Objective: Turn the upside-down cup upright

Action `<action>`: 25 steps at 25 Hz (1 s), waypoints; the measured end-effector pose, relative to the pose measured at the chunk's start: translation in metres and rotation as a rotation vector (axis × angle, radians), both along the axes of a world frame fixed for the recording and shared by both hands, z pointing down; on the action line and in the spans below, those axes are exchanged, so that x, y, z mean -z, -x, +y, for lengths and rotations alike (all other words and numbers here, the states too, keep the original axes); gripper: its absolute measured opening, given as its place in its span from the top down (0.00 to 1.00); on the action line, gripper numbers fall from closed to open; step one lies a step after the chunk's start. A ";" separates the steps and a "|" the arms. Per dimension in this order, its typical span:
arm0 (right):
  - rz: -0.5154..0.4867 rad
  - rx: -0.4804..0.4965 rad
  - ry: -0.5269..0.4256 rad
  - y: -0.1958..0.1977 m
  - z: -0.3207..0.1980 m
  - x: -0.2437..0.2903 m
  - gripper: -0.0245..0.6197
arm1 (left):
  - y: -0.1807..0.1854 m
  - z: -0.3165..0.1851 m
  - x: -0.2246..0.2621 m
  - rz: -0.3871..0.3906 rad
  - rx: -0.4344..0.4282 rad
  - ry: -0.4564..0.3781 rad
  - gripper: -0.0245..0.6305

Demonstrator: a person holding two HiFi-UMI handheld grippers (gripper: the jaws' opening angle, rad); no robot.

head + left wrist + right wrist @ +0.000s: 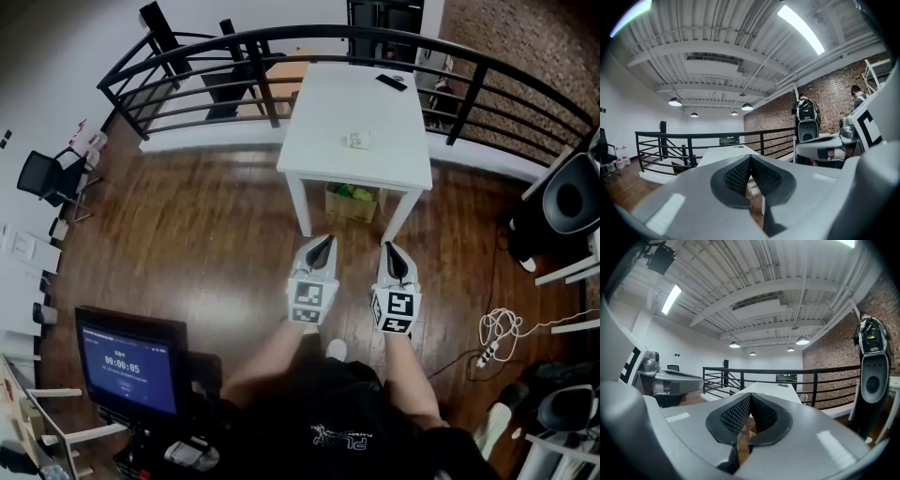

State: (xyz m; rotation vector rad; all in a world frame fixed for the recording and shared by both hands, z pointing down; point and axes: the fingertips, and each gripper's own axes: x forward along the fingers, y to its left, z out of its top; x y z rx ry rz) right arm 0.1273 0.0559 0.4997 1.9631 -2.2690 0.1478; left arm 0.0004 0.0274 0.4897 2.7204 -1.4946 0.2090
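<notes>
Stood on a dark wood floor [206, 234], facing a white table [323, 103] with a black railing [300, 30] behind it. Held the left gripper [323, 242] and right gripper [389, 249] low and side by side, well short of the table, both pointing toward it. Spotted a small pale thing [356, 140] near the table's middle, probably the cup, but too small to tell which way up. Noted a dark flat item [391, 82] at the far edge and a box [352, 202] on the floor underneath. Judged the task not begun: nothing reached, nothing gripped, so the approach, grasp and flip all left to do.

Looked along the left gripper's jaws: pressed together, nothing between them, table top stretching away beyond. Could not find the cup there, either hidden behind the jaws or too small.

Looked along the right gripper's jaws: likewise closed on nothing, table and railing ahead. Made out only faint specks on the far table top, no cup to be sure of.
</notes>
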 end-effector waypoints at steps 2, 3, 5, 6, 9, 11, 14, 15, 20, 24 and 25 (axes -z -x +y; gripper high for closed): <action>-0.001 -0.002 -0.002 0.002 0.001 0.000 0.94 | 0.000 0.001 0.000 0.000 -0.006 -0.001 0.96; 0.000 -0.002 -0.002 0.004 0.003 -0.001 0.94 | 0.000 0.002 0.000 0.002 -0.008 -0.001 0.96; 0.001 -0.002 -0.001 0.007 0.003 -0.005 0.94 | 0.002 0.001 -0.003 0.006 -0.011 -0.002 0.96; 0.002 -0.001 0.001 0.007 -0.004 -0.008 0.94 | 0.002 -0.007 -0.005 0.007 -0.012 -0.002 0.96; 0.005 0.001 0.007 0.002 -0.056 -0.012 0.94 | -0.003 -0.059 -0.009 0.007 -0.011 0.003 0.96; 0.008 -0.002 0.007 0.002 -0.084 -0.011 0.94 | -0.004 -0.087 -0.009 0.007 -0.014 0.003 0.96; 0.015 -0.012 0.007 0.004 -0.111 -0.010 0.94 | -0.002 -0.114 -0.007 0.004 -0.026 0.001 0.96; 0.015 -0.016 0.008 0.006 -0.119 -0.011 0.94 | -0.001 -0.122 -0.007 0.004 -0.030 0.000 0.96; 0.043 -0.022 0.015 0.011 -0.161 -0.016 0.94 | 0.004 -0.168 -0.015 0.007 -0.040 0.014 0.96; 0.056 -0.034 0.024 0.015 -0.184 -0.016 0.94 | 0.010 -0.194 -0.015 0.021 -0.047 0.026 0.96; 0.058 -0.037 0.025 0.016 -0.191 -0.016 0.94 | 0.011 -0.202 -0.015 0.024 -0.047 0.025 0.96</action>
